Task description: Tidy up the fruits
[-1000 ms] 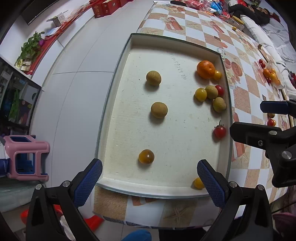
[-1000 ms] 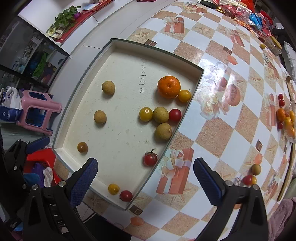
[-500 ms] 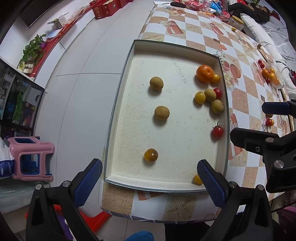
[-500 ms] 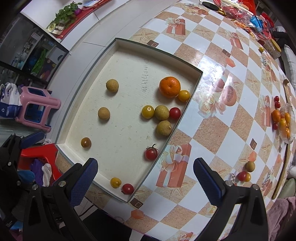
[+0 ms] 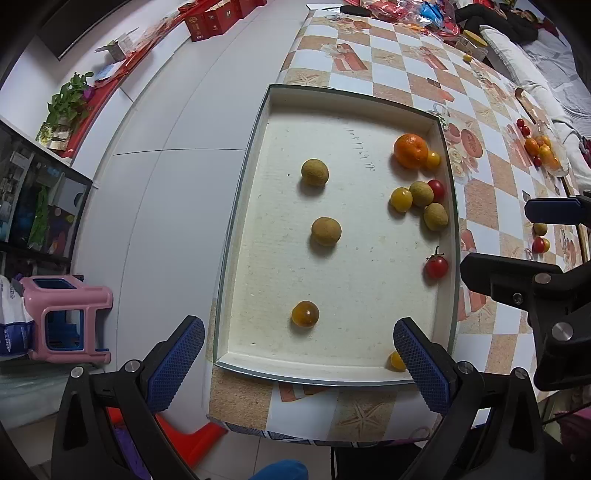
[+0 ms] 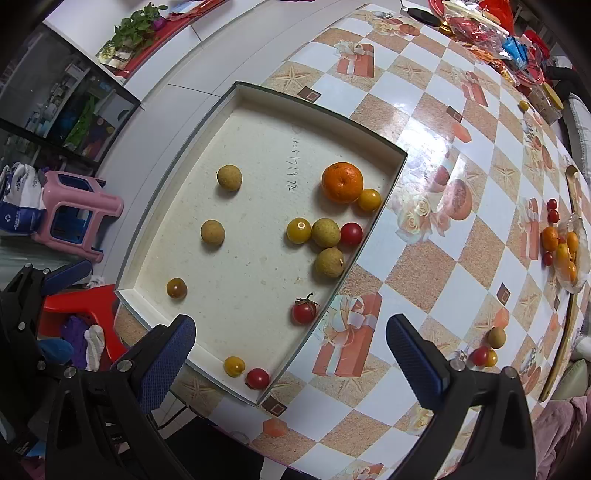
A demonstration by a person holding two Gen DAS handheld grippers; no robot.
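While the fruits lie scattered in the white tray [image 5: 236,206] on the checkered bench [image 6: 461,266], a mandarin [image 6: 342,182] is seen by its far right wall; both the left gripper [image 5: 297,363] and right gripper [image 6: 290,360] are held above with jaws spread, nothing gripped

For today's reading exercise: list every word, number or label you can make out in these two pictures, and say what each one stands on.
"1051769 770", roughly: handwritten digits on the tray floor beside the orange; some digits are uncertain.
Red boxes on the far counter: gold print, too small to read.
White bag by the pink stool: a blue mark, too blurred to read.
Nothing else is legible.
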